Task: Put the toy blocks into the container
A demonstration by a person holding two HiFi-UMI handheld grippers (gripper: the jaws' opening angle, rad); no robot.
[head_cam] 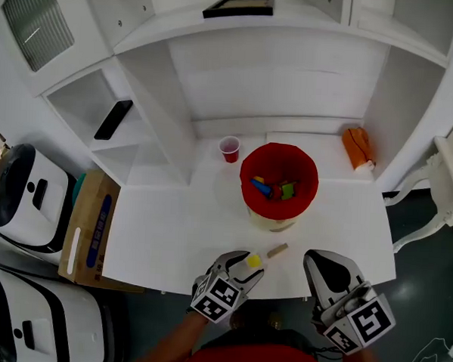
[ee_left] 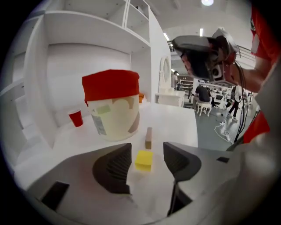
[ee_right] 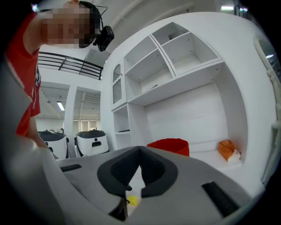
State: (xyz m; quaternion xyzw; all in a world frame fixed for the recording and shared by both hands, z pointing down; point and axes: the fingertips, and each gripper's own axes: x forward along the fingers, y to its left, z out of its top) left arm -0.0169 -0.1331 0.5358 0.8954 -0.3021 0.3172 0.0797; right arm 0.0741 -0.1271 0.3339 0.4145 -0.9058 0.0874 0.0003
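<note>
A white table [head_cam: 171,234] sits in a white shelving alcove. Near its front edge, a yellow block [ee_left: 144,160] lies untouched between the spread jaws of the left hand-held gripper [ee_left: 147,160]. An off-centre close could flick it off the edge or into the tan block [ee_left: 149,137] just beyond. The right hand-held gripper [ee_right: 139,169] is pressed together and empty. Mid-table, the red-lined container [head_cam: 311,181] holds a blue block [head_cam: 261,188], a green block [head_cam: 287,190] and others.

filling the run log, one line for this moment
left claw: open around yellow block | right claw: shut, empty | wooden block: on table | container: holds blocks
</note>
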